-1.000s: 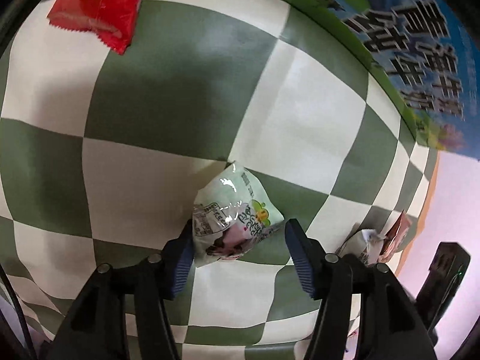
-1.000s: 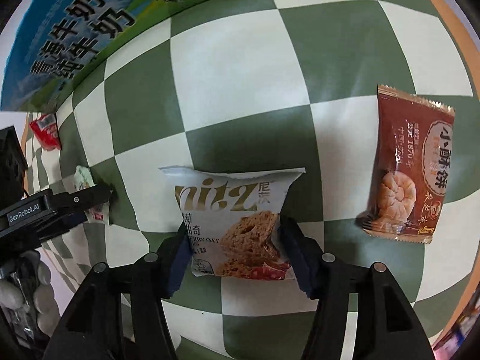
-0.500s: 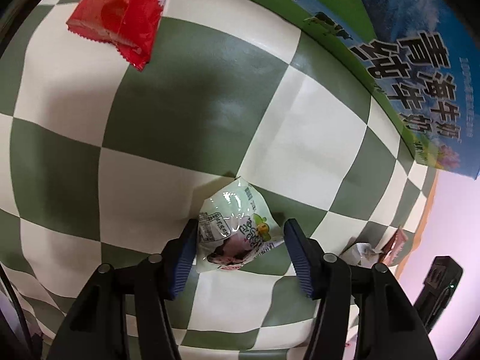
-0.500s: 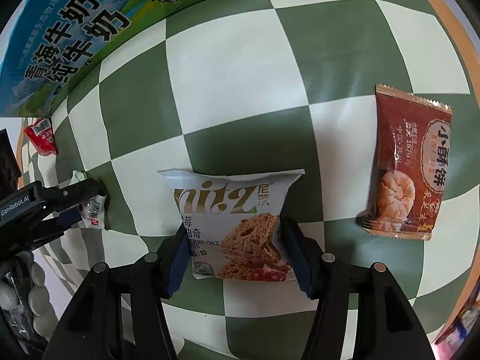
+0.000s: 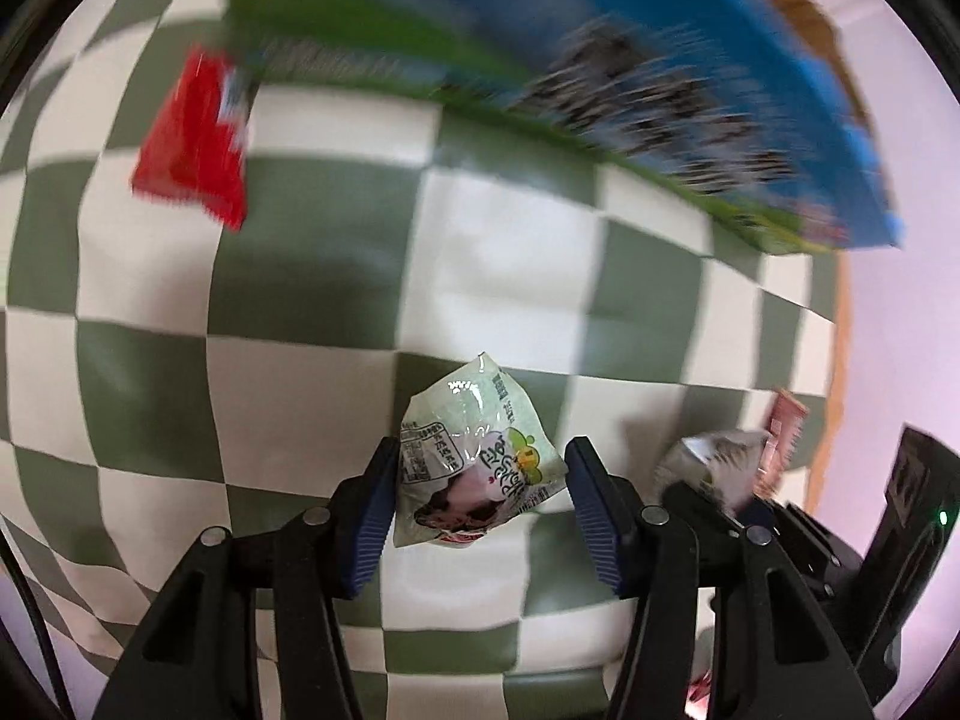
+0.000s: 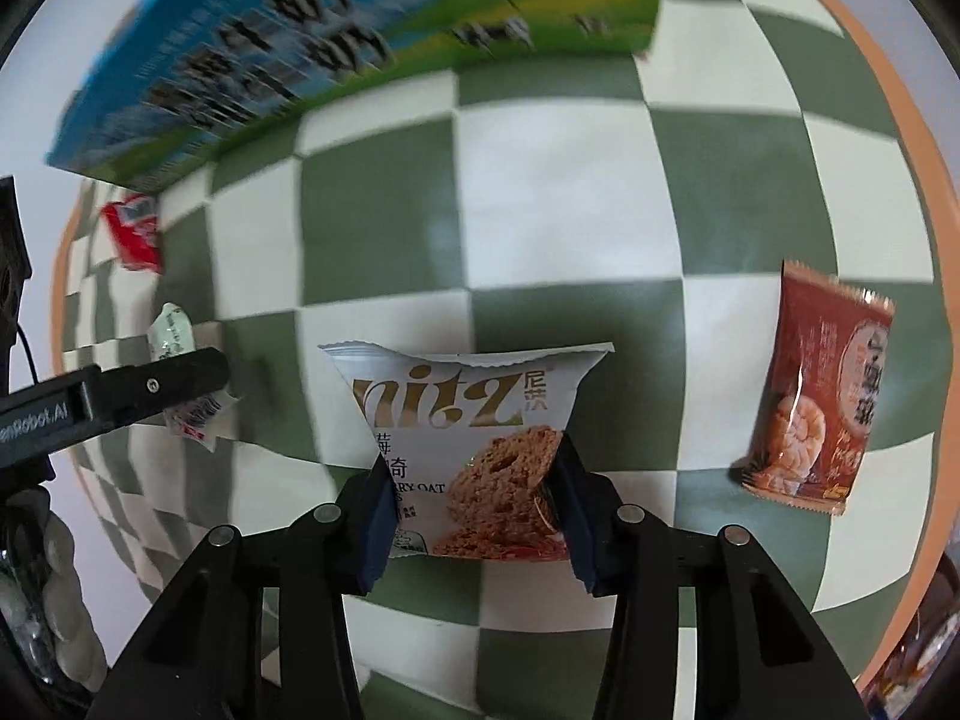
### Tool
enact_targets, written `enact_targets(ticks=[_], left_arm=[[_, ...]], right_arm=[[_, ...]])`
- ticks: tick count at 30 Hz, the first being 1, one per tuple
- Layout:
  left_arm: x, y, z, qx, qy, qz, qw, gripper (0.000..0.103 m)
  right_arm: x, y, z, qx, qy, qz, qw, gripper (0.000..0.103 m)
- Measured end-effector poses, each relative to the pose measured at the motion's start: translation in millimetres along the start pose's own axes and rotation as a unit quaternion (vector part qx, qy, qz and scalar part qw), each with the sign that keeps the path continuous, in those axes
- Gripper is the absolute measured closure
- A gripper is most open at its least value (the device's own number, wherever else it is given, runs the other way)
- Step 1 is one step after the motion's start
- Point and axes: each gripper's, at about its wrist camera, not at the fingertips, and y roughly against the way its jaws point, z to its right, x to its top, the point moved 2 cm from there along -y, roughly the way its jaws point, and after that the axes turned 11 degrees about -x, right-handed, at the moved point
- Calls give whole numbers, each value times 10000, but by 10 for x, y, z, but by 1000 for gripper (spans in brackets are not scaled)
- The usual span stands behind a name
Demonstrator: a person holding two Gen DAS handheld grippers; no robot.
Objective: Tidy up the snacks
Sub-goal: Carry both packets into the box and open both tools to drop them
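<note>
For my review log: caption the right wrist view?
Right gripper clamps a white oat-cookie packet above checkered cloth.

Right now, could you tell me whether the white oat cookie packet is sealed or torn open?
Sealed, as far as shows: the white oat cookie packet has an intact crimped top edge and looks puffed. Its lower edge is hidden between the right gripper fingers.

Left gripper (image 5: 480,498), right gripper (image 6: 471,501): matte black linkage arms, silver pivot screws, ribbed dark-blue pads (image 5: 591,516). White "GenRobot.AI" lettering on left unit's side; thin black cable (image 5: 33,618).
</note>
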Motion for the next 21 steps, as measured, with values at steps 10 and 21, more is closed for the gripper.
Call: enact_targets(ticks=[10,21], left_arm=[[509,1045,606,-676,-765,581,9931,50],[1527,1054,729,94,-1145,658,9912,50]], right_arm=[[389,1182,-47,818,-122,959,9920,54],[1601,1662,100,314,-191,1730,9842,54]])
